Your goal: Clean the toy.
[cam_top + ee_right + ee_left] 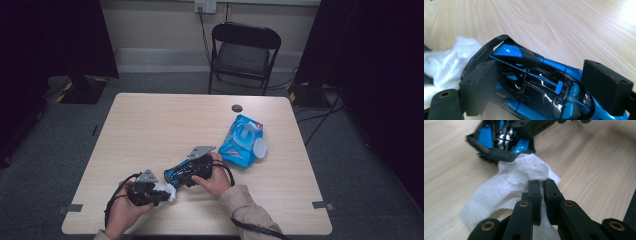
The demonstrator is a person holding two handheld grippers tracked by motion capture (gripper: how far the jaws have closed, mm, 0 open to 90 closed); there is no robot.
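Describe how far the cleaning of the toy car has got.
Done: a wipe is out of the blue pack. In hand: the left gripper presses it against the car, held by the right gripper. How much wiping remains can't be judged.

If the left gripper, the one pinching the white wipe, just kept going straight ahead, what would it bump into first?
Most likely the blue and black toy car. The left gripper is shut on the white wipe, whose far end already sits against the car's dark rear edge, straight ahead of the jaws. Depth is hard to judge.
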